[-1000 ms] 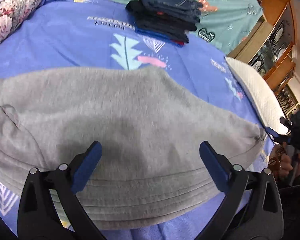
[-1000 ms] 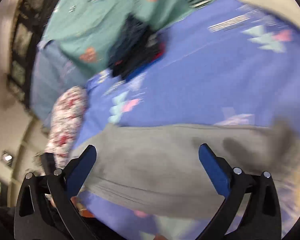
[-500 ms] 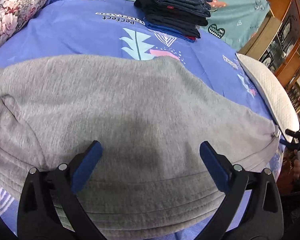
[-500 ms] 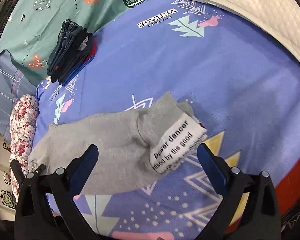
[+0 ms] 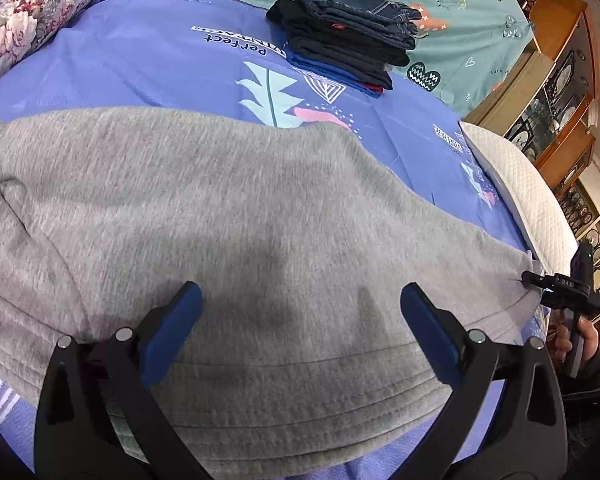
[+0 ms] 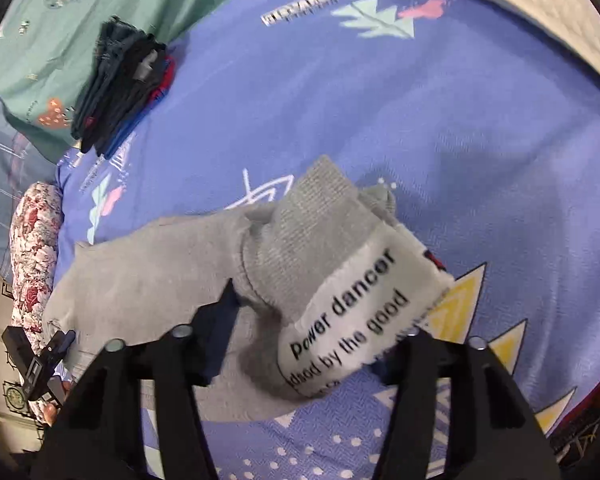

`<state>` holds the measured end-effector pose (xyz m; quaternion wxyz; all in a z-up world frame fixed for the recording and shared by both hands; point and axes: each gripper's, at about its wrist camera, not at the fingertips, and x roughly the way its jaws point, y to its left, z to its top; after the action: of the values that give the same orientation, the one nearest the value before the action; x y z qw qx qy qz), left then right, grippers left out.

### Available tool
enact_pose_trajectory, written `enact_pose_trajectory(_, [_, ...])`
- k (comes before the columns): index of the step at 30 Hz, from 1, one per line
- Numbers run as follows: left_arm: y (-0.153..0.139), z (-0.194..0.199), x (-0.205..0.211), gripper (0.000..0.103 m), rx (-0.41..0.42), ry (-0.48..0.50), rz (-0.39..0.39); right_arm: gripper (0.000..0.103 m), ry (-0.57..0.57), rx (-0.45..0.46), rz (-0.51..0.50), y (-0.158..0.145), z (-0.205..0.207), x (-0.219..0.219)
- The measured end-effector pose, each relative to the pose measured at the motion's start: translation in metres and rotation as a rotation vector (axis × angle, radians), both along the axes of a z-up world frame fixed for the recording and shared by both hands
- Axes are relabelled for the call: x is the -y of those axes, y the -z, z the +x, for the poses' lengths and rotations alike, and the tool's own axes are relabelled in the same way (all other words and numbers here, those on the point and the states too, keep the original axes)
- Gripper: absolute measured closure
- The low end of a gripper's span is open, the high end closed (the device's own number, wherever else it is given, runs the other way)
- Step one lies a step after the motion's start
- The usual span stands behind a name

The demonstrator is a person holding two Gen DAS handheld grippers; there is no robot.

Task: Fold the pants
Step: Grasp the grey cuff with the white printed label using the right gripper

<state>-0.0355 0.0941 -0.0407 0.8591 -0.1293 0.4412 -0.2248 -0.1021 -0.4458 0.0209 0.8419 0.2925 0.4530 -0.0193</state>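
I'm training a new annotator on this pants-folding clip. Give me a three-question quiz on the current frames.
1. True or false: the left hand-held gripper is clamped on the grey sweatpants.
2. The right hand-held gripper has just been closing. Which part of the pants lies between its fingers? A) waistband B) ribbed cuff with the printed label C) pocket
3. What lies on the blue patterned bedsheet beyond the pants?

Key: 1 false, its jaws stand open above the fabric. 2 B. 3 a stack of folded dark trousers.
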Motion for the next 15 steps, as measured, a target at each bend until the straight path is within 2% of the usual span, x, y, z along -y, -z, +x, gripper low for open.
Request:
enact_pose_trajectory(3, [0.000, 0.000, 0.001, 0.002, 0.000, 0.001, 0.000, 0.067, -0.011, 0.114, -0.004, -0.026, -0.016, -0.010])
enact_pose_trajectory(5, [0.000, -0.001, 0.001, 0.002, 0.000, 0.001, 0.001, 0.071, -0.065, 0.215, -0.022, -0.061, -0.018, -0.030])
enact_pose_trajectory(8, [0.000, -0.001, 0.000, 0.002, 0.001, 0.001, -0.005, 0.074, -0.211, 0.360, -0.089, -0.117, -0.007, -0.089])
enact_pose_trajectory(9, [0.000, -0.001, 0.000, 0.002, 0.002, -0.001, -0.007, 0.081, -0.261, 0.386, -0.119, -0.130, -0.001, -0.111])
enact_pose_trajectory(10, [0.000, -0.001, 0.000, 0.002, 0.002, -0.001, -0.009, 0.083, -0.317, 0.404, -0.149, -0.140, 0.007, -0.135])
enact_pose_trajectory(13, [0.000, -0.001, -0.003, 0.002, 0.003, -0.005, -0.032, 0.083, -0.480, 0.421, -0.321, -0.142, 0.032, -0.227])
enact_pose_trajectory(15, [0.000, -0.002, -0.006, 0.002, 0.004, -0.010, -0.051, 0.083, -0.625, 0.351, -0.383, -0.110, 0.049, -0.284])
